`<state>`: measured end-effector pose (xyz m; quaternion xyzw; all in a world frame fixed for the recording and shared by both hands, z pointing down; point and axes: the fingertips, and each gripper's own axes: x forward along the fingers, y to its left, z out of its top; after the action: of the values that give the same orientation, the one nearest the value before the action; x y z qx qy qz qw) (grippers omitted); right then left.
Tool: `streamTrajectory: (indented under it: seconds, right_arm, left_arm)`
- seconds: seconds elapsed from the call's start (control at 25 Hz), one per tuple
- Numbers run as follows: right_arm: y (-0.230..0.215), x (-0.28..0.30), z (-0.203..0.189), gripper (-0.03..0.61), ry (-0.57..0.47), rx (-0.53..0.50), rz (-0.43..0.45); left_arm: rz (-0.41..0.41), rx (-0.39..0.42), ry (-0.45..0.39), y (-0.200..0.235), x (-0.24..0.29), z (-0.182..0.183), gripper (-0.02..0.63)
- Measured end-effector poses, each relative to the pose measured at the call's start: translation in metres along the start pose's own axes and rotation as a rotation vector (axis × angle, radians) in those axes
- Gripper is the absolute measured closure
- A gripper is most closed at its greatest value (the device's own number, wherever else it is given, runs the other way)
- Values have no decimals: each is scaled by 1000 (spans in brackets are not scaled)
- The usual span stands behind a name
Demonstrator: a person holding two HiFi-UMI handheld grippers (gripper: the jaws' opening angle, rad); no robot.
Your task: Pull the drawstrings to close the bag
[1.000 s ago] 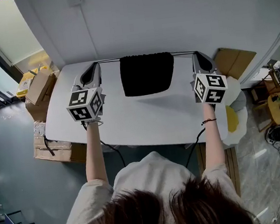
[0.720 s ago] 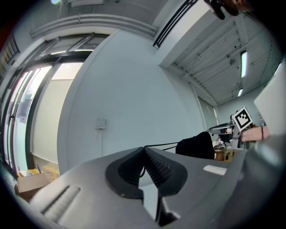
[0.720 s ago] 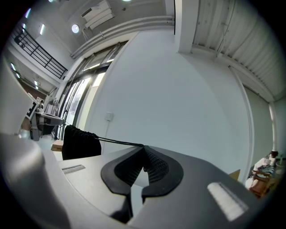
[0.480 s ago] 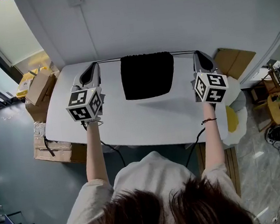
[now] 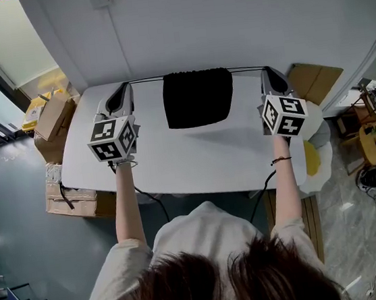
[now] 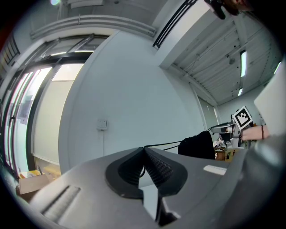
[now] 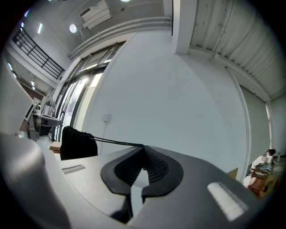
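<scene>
Left gripper and right gripper are held level over the far side of the white table, well apart, each with its jaws pressed together on a thin black cord. Between them, the black bag rests on the table near the wall, its top edge puckered. From that top the left drawstring and right drawstring run taut, straight out to the pinching jaws

Even, bright light is being given by tall glazed windows and ceiling strip lights. The black fabric drawstring bag is being rendered featureless. Both gripper views are being bent and darkened at their edges.
</scene>
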<state>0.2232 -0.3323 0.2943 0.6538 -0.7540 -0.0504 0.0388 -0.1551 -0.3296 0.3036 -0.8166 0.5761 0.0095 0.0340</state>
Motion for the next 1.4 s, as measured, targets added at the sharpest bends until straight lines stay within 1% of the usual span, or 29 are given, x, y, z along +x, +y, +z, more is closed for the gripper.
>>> streamTrajectory:
  seconds: [1.4]
  right_arm:
    - [-12, -5, 0, 566, -10, 64, -68]
  left_arm:
    - [33, -23, -5, 14, -8, 1, 611]
